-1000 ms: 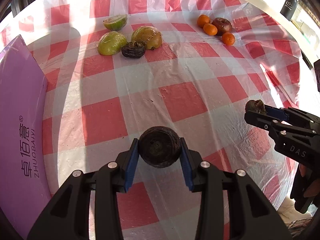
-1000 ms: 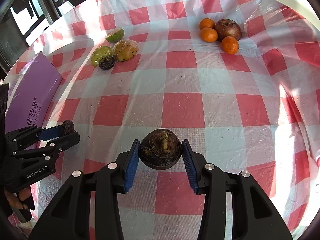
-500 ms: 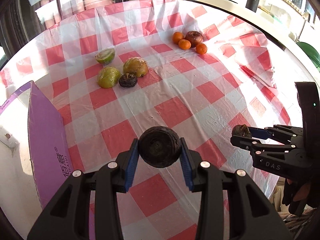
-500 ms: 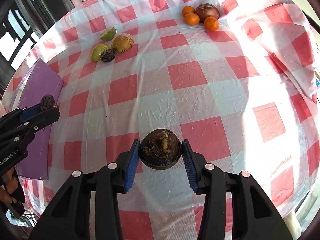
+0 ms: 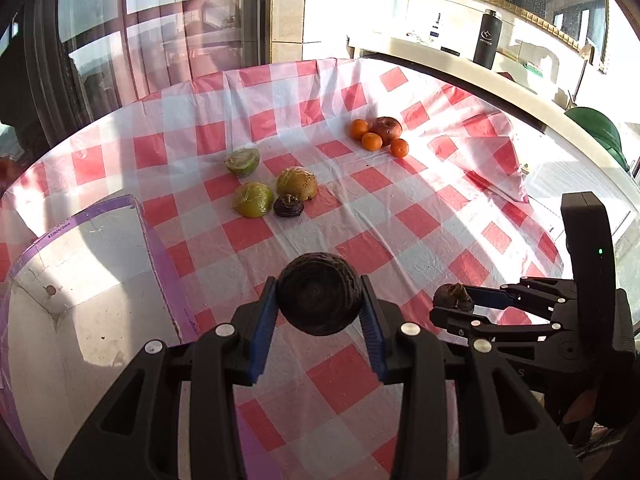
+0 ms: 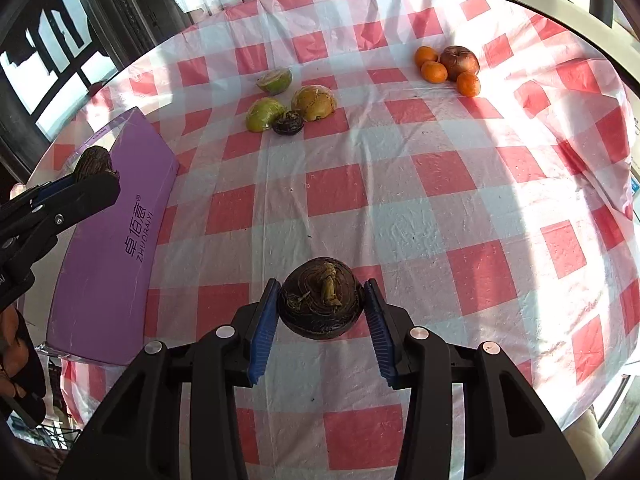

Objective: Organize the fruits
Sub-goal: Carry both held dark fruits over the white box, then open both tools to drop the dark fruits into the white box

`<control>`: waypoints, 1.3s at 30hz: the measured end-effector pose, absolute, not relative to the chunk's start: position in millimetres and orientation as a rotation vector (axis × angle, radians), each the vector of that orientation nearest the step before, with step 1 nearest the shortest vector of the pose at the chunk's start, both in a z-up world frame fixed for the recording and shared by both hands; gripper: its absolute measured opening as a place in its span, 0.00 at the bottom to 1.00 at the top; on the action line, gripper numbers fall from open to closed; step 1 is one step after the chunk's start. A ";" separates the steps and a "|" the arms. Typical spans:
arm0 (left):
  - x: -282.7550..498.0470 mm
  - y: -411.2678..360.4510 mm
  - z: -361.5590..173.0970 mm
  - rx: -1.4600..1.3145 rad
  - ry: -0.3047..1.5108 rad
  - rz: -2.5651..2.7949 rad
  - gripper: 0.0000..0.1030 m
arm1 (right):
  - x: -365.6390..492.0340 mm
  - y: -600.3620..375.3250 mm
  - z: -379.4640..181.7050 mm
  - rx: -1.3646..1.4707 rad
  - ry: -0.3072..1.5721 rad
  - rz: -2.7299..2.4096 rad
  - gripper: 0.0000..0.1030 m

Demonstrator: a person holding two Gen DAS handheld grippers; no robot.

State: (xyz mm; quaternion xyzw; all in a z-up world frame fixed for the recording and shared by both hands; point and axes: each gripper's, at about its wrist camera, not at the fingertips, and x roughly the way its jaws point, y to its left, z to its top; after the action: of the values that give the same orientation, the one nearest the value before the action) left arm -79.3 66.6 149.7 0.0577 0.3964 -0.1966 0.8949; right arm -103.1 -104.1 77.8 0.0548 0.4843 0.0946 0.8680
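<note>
Both grippers (image 5: 319, 312) (image 6: 321, 307) clamp 2 dark wrinkled fruits (image 5: 318, 294) (image 6: 321, 300) (possibly water chestnuts), undersides hidden.

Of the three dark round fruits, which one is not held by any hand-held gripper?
The dark fruit lying on the tablecloth, beside the green fruits.

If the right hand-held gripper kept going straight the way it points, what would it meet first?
Probably bare checked tablecloth. The right hand-held gripper, shut on a dark round fruit, has nothing nearer ahead; depth is uncertain.
</note>
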 end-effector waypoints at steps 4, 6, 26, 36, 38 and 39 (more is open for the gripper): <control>-82.8 100.7 157.9 0.085 0.804 -0.358 0.38 | -102.2 -68.6 96.8 0.078 0.967 0.264 0.42; -84.6 119.7 158.8 0.075 0.803 -0.321 0.38 | -100.1 -52.5 107.2 0.075 0.942 0.297 0.42; -121.9 289.0 101.4 -0.035 1.011 0.115 0.38 | -120.1 142.1 107.6 -0.282 0.958 0.739 0.42; -122.0 284.4 89.3 0.002 1.077 0.108 0.39 | -138.0 157.7 89.1 -0.442 0.932 0.717 0.44; -119.0 282.4 88.9 0.009 1.081 0.106 0.44 | -137.8 156.3 88.9 -0.431 0.926 0.716 0.57; -118.2 281.9 89.6 0.007 1.079 0.102 0.51 | -138.2 155.2 89.0 -0.423 0.924 0.719 0.59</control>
State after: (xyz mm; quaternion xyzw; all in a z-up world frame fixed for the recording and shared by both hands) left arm -118.2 281.9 89.6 0.0033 0.5136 0.0487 0.8566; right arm -138.2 155.2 89.0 -0.1979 0.4330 0.3366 0.8125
